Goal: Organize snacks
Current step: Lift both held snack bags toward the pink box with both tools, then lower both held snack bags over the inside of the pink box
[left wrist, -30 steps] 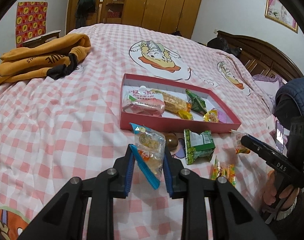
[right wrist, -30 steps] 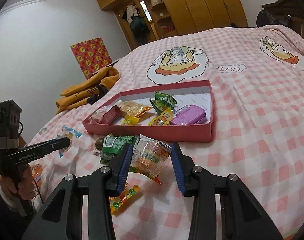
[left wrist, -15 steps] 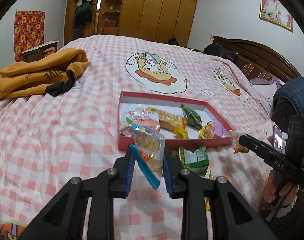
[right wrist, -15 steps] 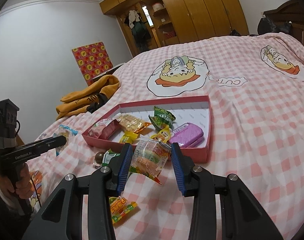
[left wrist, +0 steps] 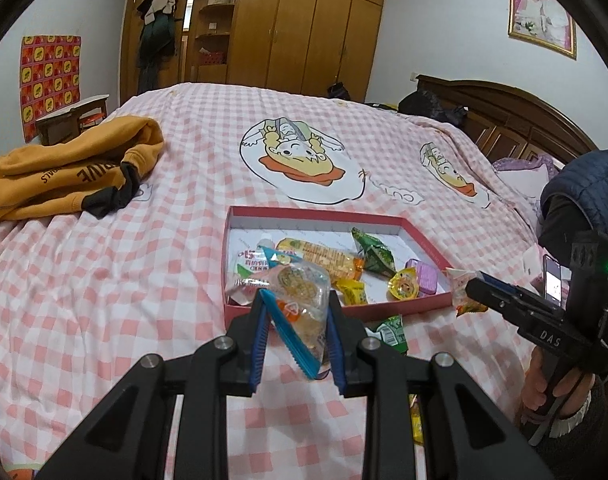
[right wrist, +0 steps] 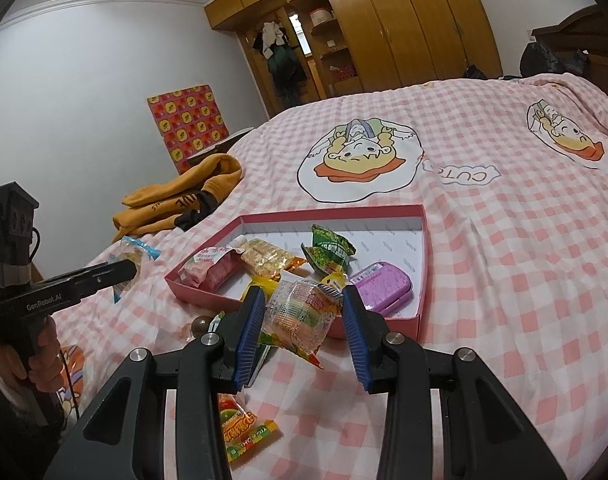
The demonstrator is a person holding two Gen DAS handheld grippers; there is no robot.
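An orange hoodie [left wrist: 70,168] lies at the bed's left side. The left gripper [left wrist: 298,332] clamps a clear blue-edged packet [left wrist: 302,300] above the red box's [left wrist: 399,307] near-left corner. The right gripper [right wrist: 302,328] pinches a clear jelly pack [right wrist: 300,320] above the box's near wall, green packet [left wrist: 391,330] on the bed below.

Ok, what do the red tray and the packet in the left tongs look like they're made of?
The red tray looks like matte cardboard: thin, straight folded walls, red outside, white printed lining inside. The packet held in the left tongs looks like clear glossy plastic film: round biscuits show through it, it catches highlights, and its blue sealed edge is serrated.
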